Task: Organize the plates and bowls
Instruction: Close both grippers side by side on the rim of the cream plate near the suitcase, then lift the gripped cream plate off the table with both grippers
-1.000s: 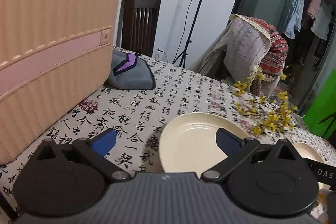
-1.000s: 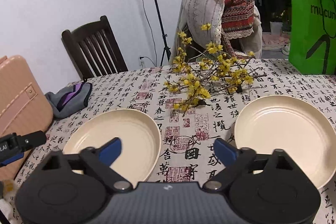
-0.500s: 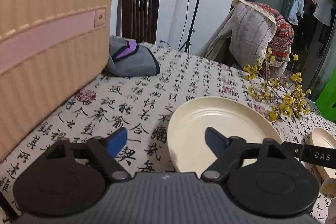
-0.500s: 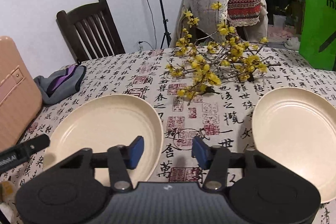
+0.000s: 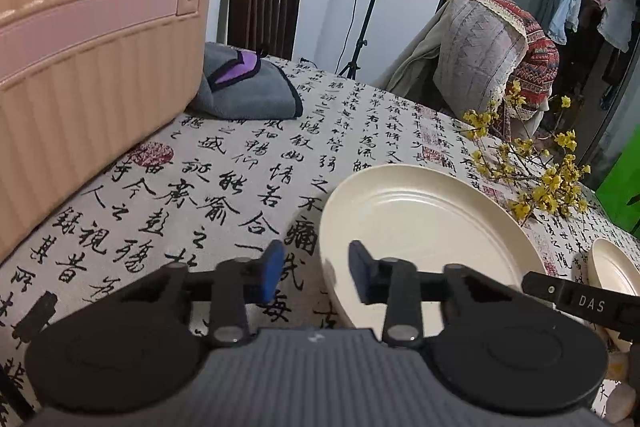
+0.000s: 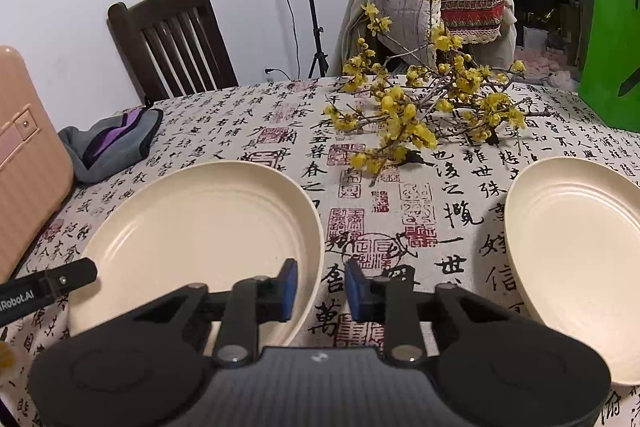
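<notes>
both grippers closing on the same cream plate - left gripper and right gripper each straddle its rim, pads not pressing yet.

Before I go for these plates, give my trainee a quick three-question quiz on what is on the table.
1. True or false: one cream plate is stacked on the other cream plate.
2. What lies between the two, farther back? A. yellow flowering branch B. spoon C. bowl
3. Fill in: the grey and purple cloth lies beside the ___ suitcase.

Key: 1 false, they sit apart; 2 A; 3 pink.
</notes>
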A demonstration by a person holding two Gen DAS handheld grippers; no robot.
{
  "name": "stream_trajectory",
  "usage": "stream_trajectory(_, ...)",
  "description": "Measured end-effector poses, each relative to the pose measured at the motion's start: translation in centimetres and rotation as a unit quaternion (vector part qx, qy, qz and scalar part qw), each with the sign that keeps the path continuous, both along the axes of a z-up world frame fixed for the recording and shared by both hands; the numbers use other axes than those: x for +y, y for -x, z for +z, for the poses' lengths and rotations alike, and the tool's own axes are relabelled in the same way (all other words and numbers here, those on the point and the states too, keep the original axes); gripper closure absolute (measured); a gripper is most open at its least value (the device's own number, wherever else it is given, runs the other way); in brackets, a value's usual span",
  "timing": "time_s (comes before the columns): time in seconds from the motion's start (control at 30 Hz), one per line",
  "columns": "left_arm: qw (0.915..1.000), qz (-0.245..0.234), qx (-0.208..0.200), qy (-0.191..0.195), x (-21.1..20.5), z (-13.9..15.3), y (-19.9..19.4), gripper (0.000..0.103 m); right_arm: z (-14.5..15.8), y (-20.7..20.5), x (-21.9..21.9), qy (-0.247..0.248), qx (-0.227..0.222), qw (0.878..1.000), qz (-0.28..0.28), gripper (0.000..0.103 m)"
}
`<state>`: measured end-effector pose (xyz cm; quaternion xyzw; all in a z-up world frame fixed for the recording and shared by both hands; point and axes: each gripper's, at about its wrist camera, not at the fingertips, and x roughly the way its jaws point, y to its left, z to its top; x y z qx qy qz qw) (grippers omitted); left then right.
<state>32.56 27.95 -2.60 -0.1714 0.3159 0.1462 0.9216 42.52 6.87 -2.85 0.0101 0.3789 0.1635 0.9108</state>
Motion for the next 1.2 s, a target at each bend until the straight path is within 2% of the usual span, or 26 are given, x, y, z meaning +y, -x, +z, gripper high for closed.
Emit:
stream_trajectory(0.03, 1.0000, -0.001, 0.002, 0.003, 0.0, -0.1, -0.1, 0.078, 0.0, 0.1, 0.0, -0.001, -0.002, 1.000, 0.002, 0.089)
stream_trajectory(0.13, 1.0000, -0.002, 0.007, 0.006, 0.1, -0.4, -0.2, 0.084, 0.0, 0.2, 0.1, -0.003, -0.002, 1.000, 0.004, 0.093)
stream_trajectory(0.37, 1.0000, -0.007, 0.003, 0.002, -0.2, -0.4, -0.2, 0.091, 0.1, 0.5, 0.5, 0.007, -0.012, 1.000, 0.006, 0.095)
stream_trajectory(1.2, 0.9998, -0.007, -0.001, -0.018, -0.7, 0.0, 0.0, 0.091, 0.1, 1.6, 1.0, 0.030, -0.033, 0.999, 0.019, 0.095)
